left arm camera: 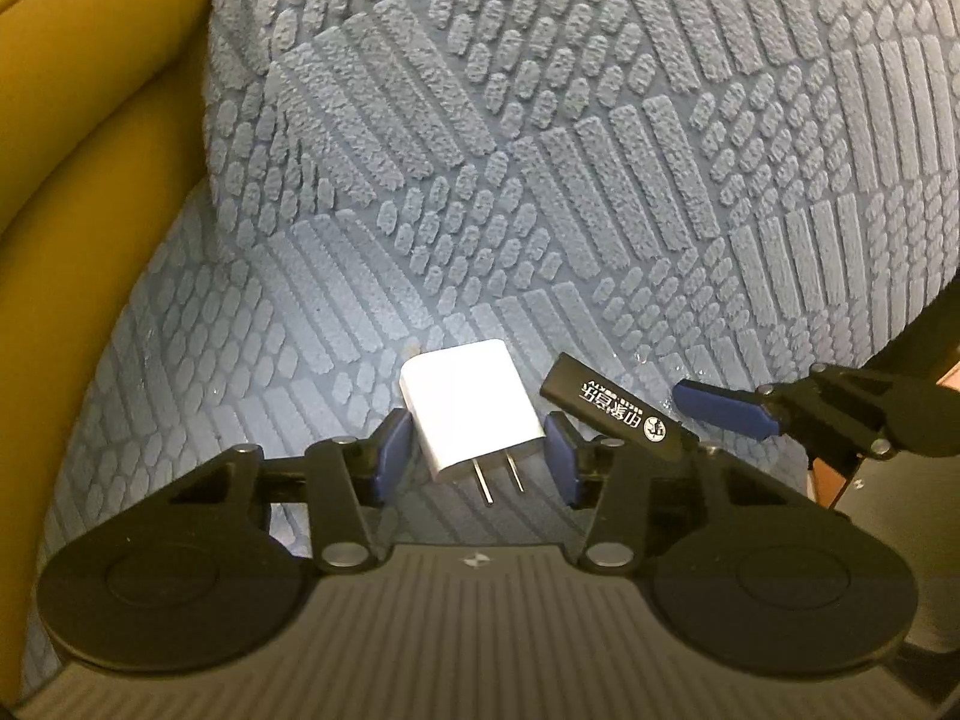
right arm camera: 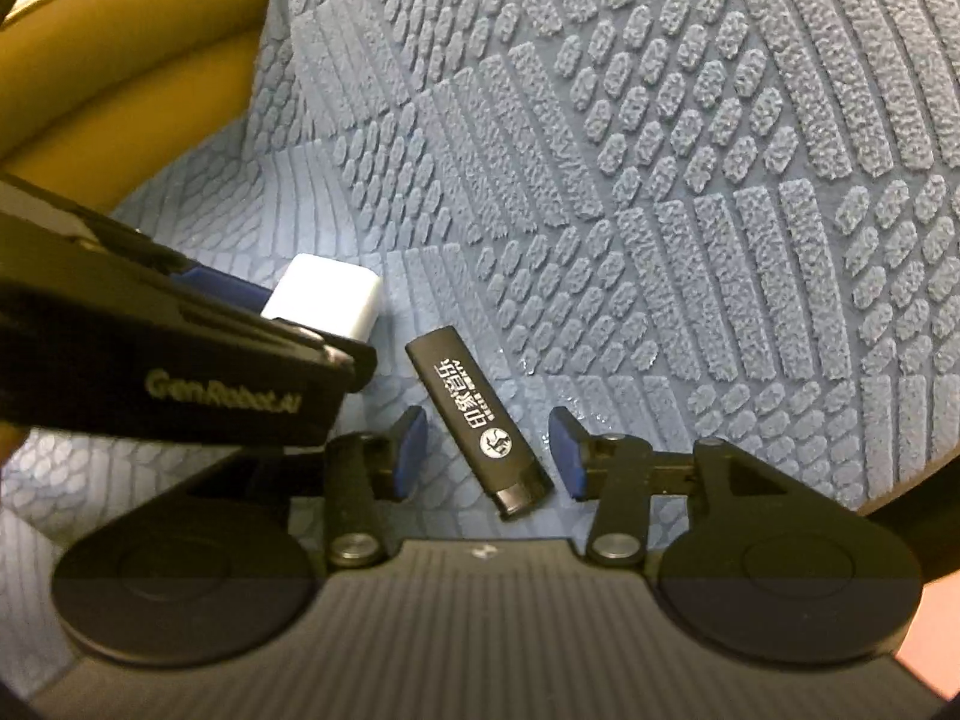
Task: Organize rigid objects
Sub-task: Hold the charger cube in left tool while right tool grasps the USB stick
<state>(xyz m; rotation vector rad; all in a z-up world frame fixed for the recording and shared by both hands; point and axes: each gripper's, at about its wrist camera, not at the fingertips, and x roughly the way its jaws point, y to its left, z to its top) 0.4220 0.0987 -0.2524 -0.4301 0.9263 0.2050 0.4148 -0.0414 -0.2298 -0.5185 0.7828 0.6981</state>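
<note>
Left gripper [left arm camera: 477,450] jaws straddle white charger [left arm camera: 471,405], barely clear; right gripper [right arm camera: 489,450] jaws open around black USB stick [right arm camera: 477,420], likely aligning both on blue cushion [left arm camera: 540,150].

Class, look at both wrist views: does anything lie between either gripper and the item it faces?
Nothing visible does. The white charger lies on the blue textured cover between the left gripper pads; the black USB stick lies between the right gripper pads, with gaps either side.

The charger [left arm camera: 471,405] lies on the textured cover [left arm camera: 540,150], prongs toward the camera, with the USB stick [left arm camera: 612,411] just beside it on its right, cushion behind both.
</note>
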